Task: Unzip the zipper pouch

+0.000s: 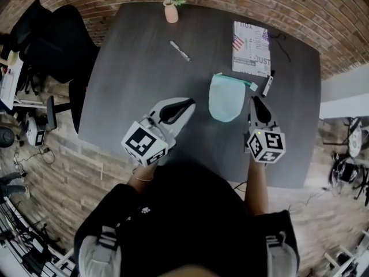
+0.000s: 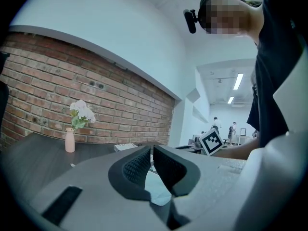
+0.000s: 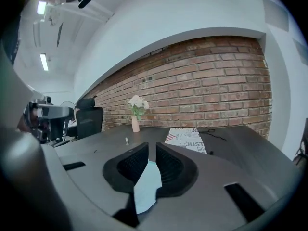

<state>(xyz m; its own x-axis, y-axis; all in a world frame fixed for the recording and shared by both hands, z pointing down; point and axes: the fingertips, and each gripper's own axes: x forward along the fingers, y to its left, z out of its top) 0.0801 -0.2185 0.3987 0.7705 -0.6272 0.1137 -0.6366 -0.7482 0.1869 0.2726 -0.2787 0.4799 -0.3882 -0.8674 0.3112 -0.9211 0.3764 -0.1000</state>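
Approach step: the zipper pouch (image 1: pixel 225 98), seemingly still zipped, lies on the table (image 1: pixel 144 68) between my closed, empty left gripper (image 1: pixel 188 103) and slightly parted, empty right gripper (image 1: pixel 255 99); next, I judge, one pins fabric while the other pinches the pull.

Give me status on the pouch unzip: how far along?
Done: nothing visible; the pouch lies flat on the table, its zipper edge seemingly closed. In hand: nothing; left gripper shut and empty, right gripper slightly open, both beside the pouch. Left: grip the pouch, find the pull, unzip.
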